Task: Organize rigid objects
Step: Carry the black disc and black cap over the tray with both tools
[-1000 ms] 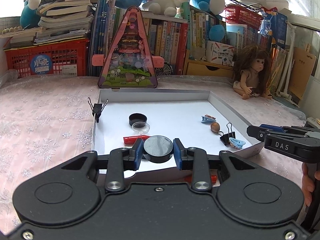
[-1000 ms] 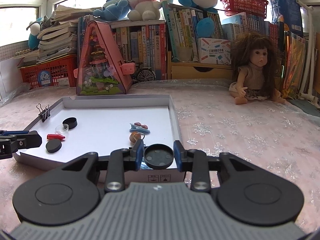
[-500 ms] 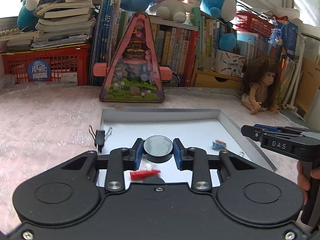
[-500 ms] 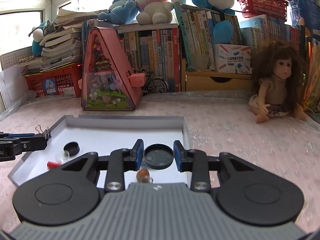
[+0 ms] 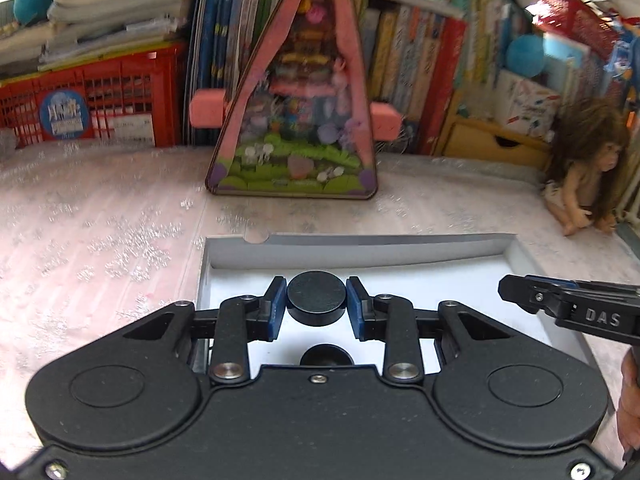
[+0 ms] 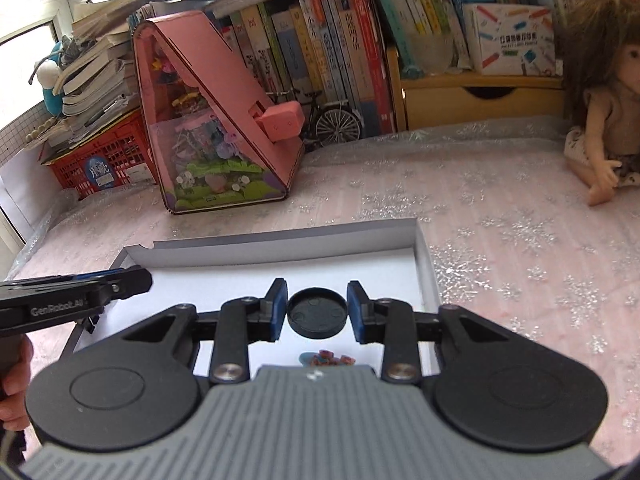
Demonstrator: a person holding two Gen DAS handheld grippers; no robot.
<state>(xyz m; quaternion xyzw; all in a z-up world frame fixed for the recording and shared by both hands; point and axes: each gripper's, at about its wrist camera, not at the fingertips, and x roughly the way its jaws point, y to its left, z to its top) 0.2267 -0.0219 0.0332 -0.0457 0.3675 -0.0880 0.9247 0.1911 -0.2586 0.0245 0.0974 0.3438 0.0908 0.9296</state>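
My left gripper [image 5: 316, 300] is shut on a solid black round disc [image 5: 316, 298] and holds it above the white tray [image 5: 360, 246]. Below it another black round piece [image 5: 326, 354] lies on the tray floor, half hidden by the gripper body. My right gripper [image 6: 317, 312] is shut on a shallow black round lid [image 6: 317, 312], hollow side up, over the tray [image 6: 280, 240]. A blue hair clip with beads [image 6: 326, 358] lies just beneath it. Each gripper shows in the other's view: the right gripper [image 5: 560, 308] at the right edge, the left gripper [image 6: 80, 292] at the left edge.
A pink triangular toy house [image 5: 296, 112] stands behind the tray. A doll [image 6: 600, 92] sits at the right. Shelved books [image 6: 320, 40], a red crate [image 5: 80, 108] and a wooden drawer box [image 6: 480, 96] line the back. The pink snowflake tablecloth [image 6: 520, 240] surrounds the tray.
Both grippers have moved forward over the tray toward its far wall, still gripping their black pieces. The clips, red piece and nut have dropped out of sight below the grippers.
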